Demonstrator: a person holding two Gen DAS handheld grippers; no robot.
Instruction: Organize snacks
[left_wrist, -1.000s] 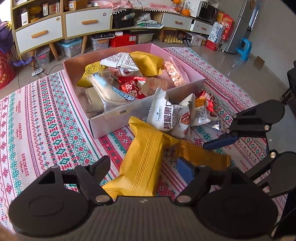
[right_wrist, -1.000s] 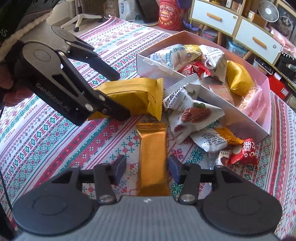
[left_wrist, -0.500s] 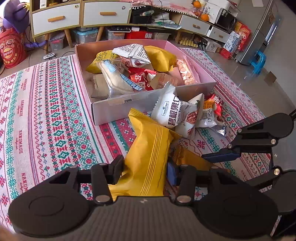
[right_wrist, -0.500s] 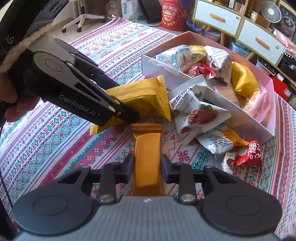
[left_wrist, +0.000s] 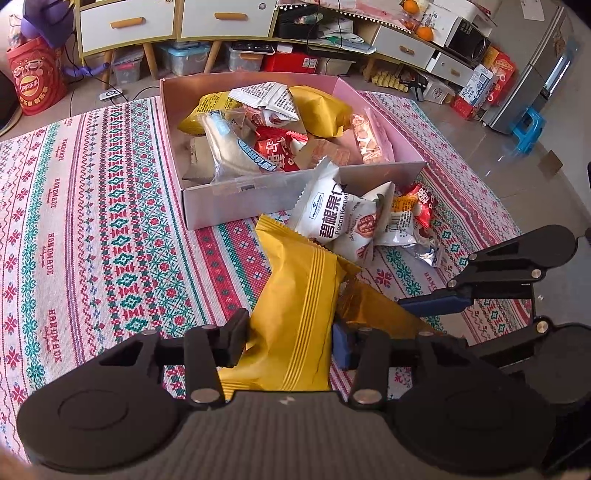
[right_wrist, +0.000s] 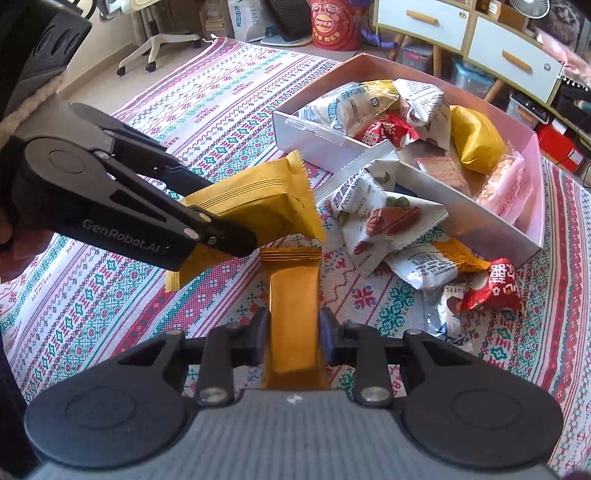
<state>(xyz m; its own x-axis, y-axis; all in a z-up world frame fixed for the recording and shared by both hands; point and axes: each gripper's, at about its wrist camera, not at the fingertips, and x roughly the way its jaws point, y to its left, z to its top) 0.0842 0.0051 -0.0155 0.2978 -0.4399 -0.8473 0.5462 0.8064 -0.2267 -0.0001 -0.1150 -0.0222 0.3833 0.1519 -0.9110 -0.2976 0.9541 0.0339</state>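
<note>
**2 wrappers gripped, both aimed at the box**

The left gripper (left_wrist: 288, 338) was clamped across the near end of a plump yellow foil snack pouch with ribbed seams (left_wrist: 295, 295), its pads pressing the 2 long edges. The grip sat low on the pouch, probably so the free end could lead into the pink-walled cardboard box (left_wrist: 306, 192). The pouch's long axis ran away from the gripper, and its serrated far seam pointed up toward the box's near wall, tilted slightly left. In the right wrist view the pouch (right_wrist: 255, 206) looked raised off the patterned woven cloth (right_wrist: 221, 110), though I could not tell whether its low corner was touching.

The right gripper (right_wrist: 291, 338) was closed on a slim glossy amber-gold snack bar (right_wrist: 293, 306), held by its narrow sides near the rear end. The bar's long axis lay straight ahead along the fingers, and its crimped far seam pointed toward the box, stopping just below the pouch's end.

Just beside the box's near wall lay a white pecan kernel packet (right_wrist: 384, 218), and near it a small red wrapped candy (right_wrist: 495, 288), both outside the box. Several packets were already inside. By my judgement, each holding 1 item lengthwise suited carrying them over the wall.
</note>
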